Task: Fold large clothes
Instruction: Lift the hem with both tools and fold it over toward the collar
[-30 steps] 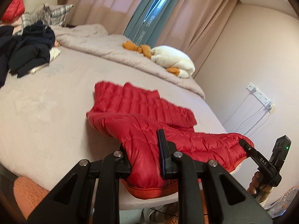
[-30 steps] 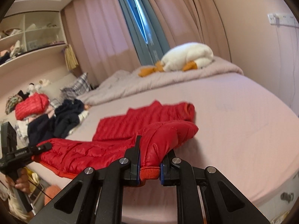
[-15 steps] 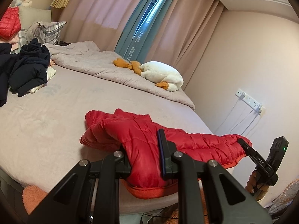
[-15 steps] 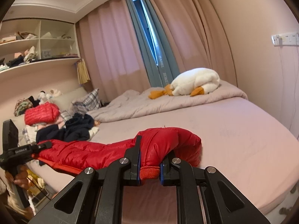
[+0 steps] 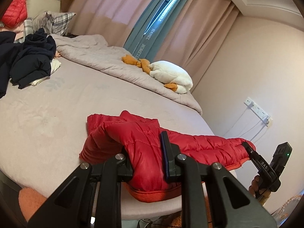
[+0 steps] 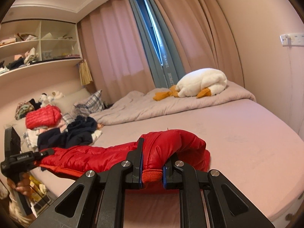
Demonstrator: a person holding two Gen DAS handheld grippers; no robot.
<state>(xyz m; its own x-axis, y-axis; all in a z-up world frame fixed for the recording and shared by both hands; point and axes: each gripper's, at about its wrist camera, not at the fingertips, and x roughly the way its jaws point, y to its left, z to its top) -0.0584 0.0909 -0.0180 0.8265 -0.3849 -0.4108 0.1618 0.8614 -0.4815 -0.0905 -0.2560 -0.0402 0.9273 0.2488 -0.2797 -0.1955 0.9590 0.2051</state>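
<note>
Red puffer jacket (image 5: 144, 144) low centre in left wrist view, on bed (image 5: 57, 110), hem clamped in left gripper (image 5: 146, 155) fingers; right gripper (image 5: 248, 148) lower right. Right wrist view: cuff pinched in right gripper (image 6: 152, 163) fingers at bottom centre; left gripper (image 6: 47, 152) grasping jacket at lower left.

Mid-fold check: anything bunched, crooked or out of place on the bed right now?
The red puffer jacket is bunched, not flat: its far part humps on the bed, and the near hem hangs over the edge. Each hand-held gripper, left and right, is clamped on it. A dark clothes heap sits unfolded at the far side.
</note>
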